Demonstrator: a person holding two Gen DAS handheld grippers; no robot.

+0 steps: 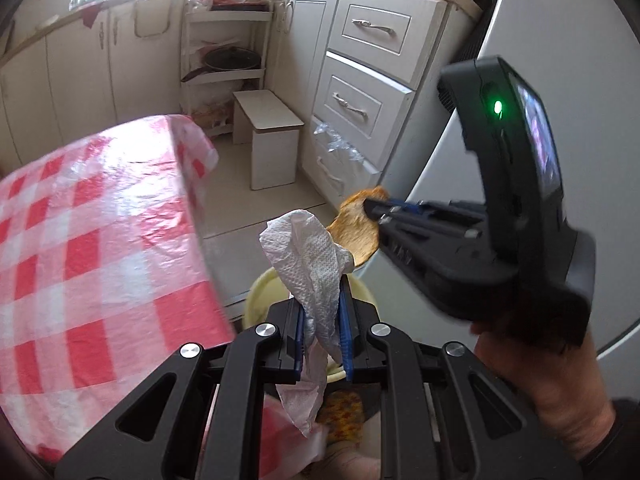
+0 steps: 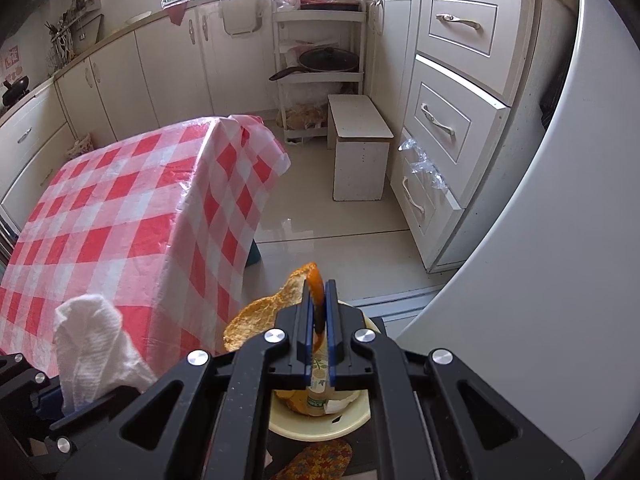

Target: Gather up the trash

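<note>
My left gripper (image 1: 324, 292) is shut on a crumpled white paper towel (image 1: 308, 256), which sticks up above its blue pads and hangs down below them. To its right, my right gripper (image 1: 370, 208) is shut on a piece of orange peel (image 1: 356, 236). In the right wrist view the right gripper (image 2: 320, 284) pinches the orange peel (image 2: 260, 316) edge-on. Right beneath it is a pale yellow bowl (image 2: 352, 420) holding a small bottle (image 2: 318, 392) and scraps. The paper towel (image 2: 92, 344) shows at the lower left. The same bowl (image 1: 260, 292) lies under both grippers.
A table with a red-and-white checked cloth (image 2: 120, 208) fills the left. A white stool (image 2: 360, 148) stands on the tiled floor beside a drawer unit (image 2: 444, 120), with a white fridge (image 2: 540, 240) on the right. A shelf rack with a pan (image 2: 320, 64) stands behind.
</note>
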